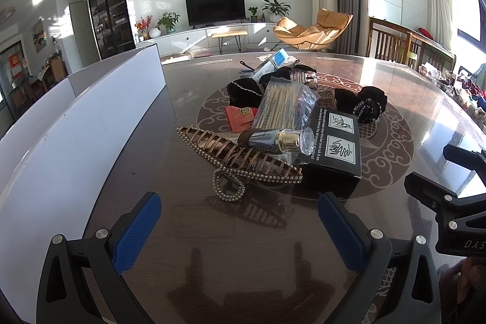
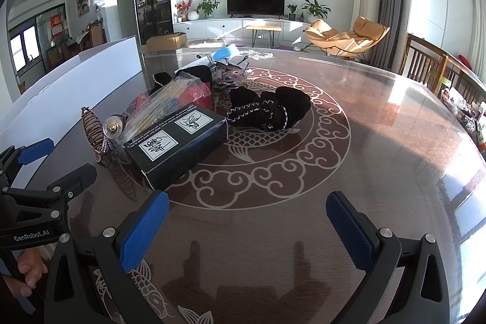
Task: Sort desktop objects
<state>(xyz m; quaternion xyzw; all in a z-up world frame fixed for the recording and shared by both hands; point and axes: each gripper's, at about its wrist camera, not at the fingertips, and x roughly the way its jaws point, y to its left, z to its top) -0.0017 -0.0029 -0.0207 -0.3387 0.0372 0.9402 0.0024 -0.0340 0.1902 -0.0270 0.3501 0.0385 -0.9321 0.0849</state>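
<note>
Dark glossy glass-topped table with a pale cloud-and-fish medallion, carrying a loose pile of small things near its middle. Nearest the left gripper: a bronze rhinestone-edged hair claw clip lying flat, with a small glass bottle with a gold collar and clear cap resting on its side across it and against a black cardboard box with white printed pictograms. Behind these, a clear plastic bag of cotton swabs leaning over a red paper packet, then black fabric scrunchies with pale stitched edging, a clear plastic hair clip and a blue-and-white packet at the far side. White partitioned storage box along the left edge of the table, well apart from the pile. Left gripper held wide open just above the table, blue pads spread, nothing between them, aimed at the hair claw clip. Right gripper likewise wide open and empty, low over bare table, black box ahead to its left. Fingers of a hand visible on the left gripper's handle.
</note>
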